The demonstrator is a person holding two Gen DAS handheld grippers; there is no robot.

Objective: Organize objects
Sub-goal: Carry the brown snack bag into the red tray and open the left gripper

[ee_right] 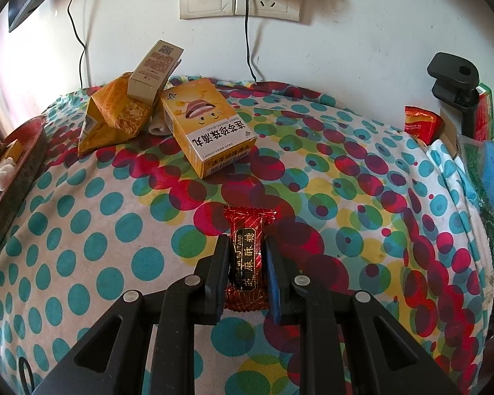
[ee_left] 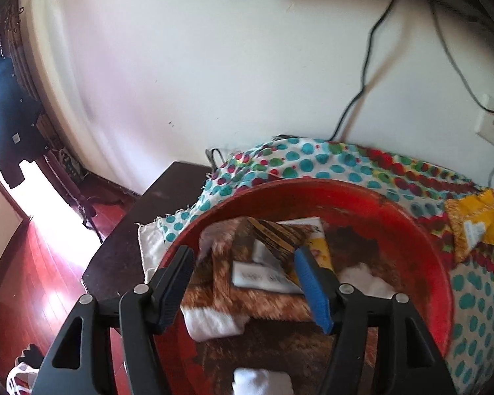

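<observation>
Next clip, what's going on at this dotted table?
Someone is tidying small items off a polka-dot cloth with two handheld tools. The right tool is shut on a red foil-wrapped candy lying on the cloth. The left tool hangs open with nothing between its fingers, over a round red basin that already holds small boxes and white bits. A yellow medicine box, a beige carton and an orange packet are still out on the cloth.

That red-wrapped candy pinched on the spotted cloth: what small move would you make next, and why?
Probably lift it clear of the cloth. The right hand-held gripper is shut on the red foil-wrapped candy, which seems to lie on the polka-dot cloth. The round red basin, already holding boxes and packets, sits off to the left, where the left hand-held gripper hangs open above it, holding nothing.
</observation>
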